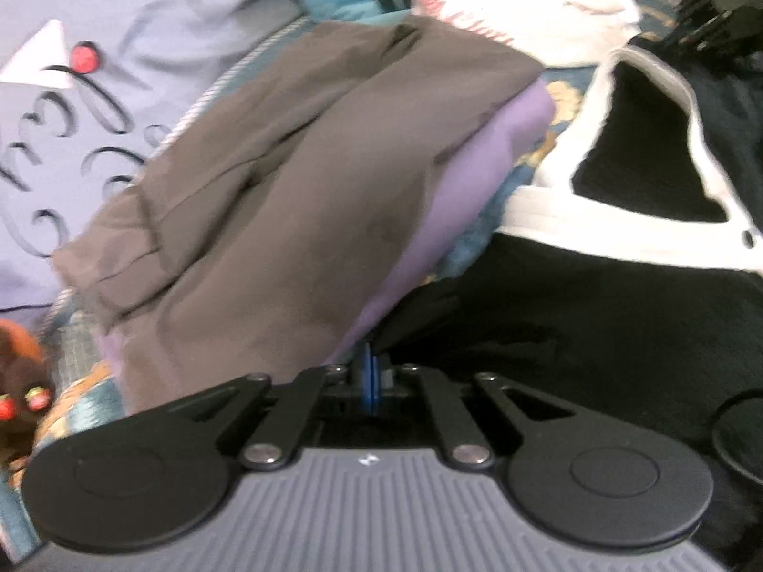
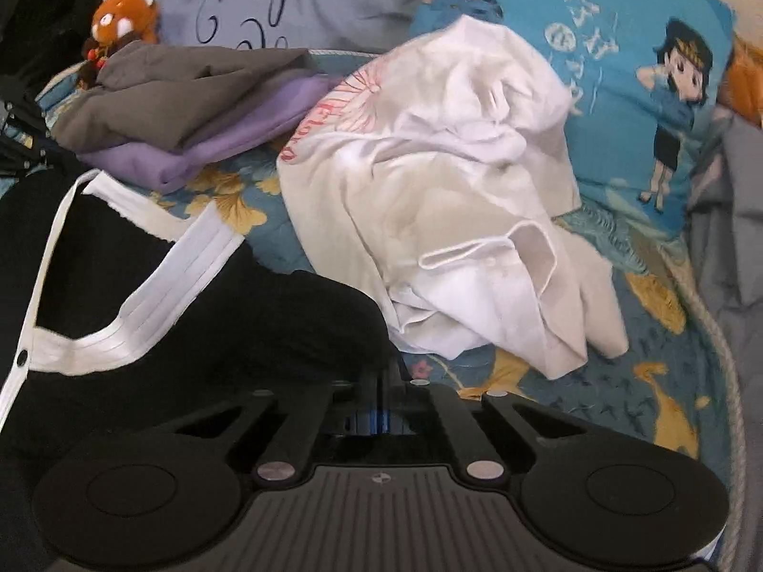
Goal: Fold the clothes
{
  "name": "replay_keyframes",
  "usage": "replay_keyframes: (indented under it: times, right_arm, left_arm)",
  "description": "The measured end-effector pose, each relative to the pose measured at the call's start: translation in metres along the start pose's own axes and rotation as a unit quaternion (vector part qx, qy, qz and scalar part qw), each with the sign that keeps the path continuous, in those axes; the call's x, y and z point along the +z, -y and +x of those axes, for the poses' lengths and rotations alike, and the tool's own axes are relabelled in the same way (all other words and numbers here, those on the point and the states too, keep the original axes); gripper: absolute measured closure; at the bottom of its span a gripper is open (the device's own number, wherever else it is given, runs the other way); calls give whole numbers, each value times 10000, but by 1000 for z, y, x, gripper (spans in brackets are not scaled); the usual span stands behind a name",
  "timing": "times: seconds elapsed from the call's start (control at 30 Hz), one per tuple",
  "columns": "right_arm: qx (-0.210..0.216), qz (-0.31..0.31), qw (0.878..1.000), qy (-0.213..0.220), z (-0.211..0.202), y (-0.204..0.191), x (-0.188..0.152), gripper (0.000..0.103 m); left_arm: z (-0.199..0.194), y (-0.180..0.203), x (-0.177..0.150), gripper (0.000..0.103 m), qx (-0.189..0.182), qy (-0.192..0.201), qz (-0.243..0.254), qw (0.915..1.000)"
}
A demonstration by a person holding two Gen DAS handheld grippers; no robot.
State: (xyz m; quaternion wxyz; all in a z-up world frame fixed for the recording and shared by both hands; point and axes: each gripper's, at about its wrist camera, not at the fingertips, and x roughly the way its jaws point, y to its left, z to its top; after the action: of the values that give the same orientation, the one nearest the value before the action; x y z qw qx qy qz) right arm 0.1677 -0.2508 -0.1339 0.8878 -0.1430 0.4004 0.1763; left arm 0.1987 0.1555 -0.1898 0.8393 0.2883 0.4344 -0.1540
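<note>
While both grippers' jaws pinch the black garment (image 2: 238, 314), the white shirt (image 2: 453, 219) shows blurred, unreadable pink lettering.

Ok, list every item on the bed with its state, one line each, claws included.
Grey garment: folded, on top of the purple one.
Purple garment: folded, bottom of the stack.
White garment: crumpled, unfolded.
Black garment with white trim: spread out, pinched at its edge by both claws.
Left claw: shut on black fabric.
Right claw: shut on black fabric.

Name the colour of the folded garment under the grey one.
Purple; clearest in the right wrist view.
</note>
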Motion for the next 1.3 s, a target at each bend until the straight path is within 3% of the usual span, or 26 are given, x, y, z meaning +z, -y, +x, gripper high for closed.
replay_keyframes:
  times: [0.27,0.37,0.43,0.53,0.57,0.63,0.73,0.8,0.87,0.9,0.97,1.0,1.03,1.17,1.3]
  right_arm:
    - [-909,-308,9939,535,-49,-16,2,101]
    - [-1242,-224,9911,430,-54,-12,3,102]
    - [-1339,-60,9909,112,-43,-4,1,101]
    - [-1072,590,9920,-306,-28,12,-6,97]
    - [-1137,770,9903,-220,-30,16,-7,94]
    - [-1265,1128,9855,-49,-34,23,-8,69]
    - [-1493,1315,9793,362,-48,20,-3,54]
    - [-1221,1114,9843,616,-55,7,7,50]
    - [-708,714,9914,837,-58,-16,16,38]
    - [-469,451,9935,930,-58,-30,22,35]
    - [-135,-261,9947,986,-52,-61,32,33]
    - [11,-644,9932,970,-44,-78,38,33]
    - [148,-1016,9902,950,-36,-94,44,33]
    - [518,-2006,9758,703,7,-138,67,39]
    - [1035,-2015,9740,31,42,-142,84,57]
  left_arm:
    - [-33,5,-19,102,1096,62,-380,9932]
    - [-38,2,-28,102,1332,-44,-430,9901]
    - [-33,-2,-32,102,1402,-163,-492,9888]
    - [-31,-9,-38,102,1242,-131,-722,9895]
    - [-33,-10,-37,102,1164,-68,-776,9901]
    - [-38,-8,-32,94,1037,48,-750,9918]
    - [-45,-4,-22,85,765,221,-671,9946]
    - [-48,-1,-15,80,534,367,-677,9956]
    - [-51,4,-8,79,271,464,-749,9957]
    - [-53,8,-5,73,83,528,-737,9959]
    - [-61,27,-1,47,-26,673,-463,9967]
    - [-65,36,1,28,-72,745,-318,9967]
    - [-69,46,3,20,-118,818,-174,9964]
    - [-81,72,4,20,-30,902,284,9955]
    - [-85,71,-3,20,-16,852,185,9962]
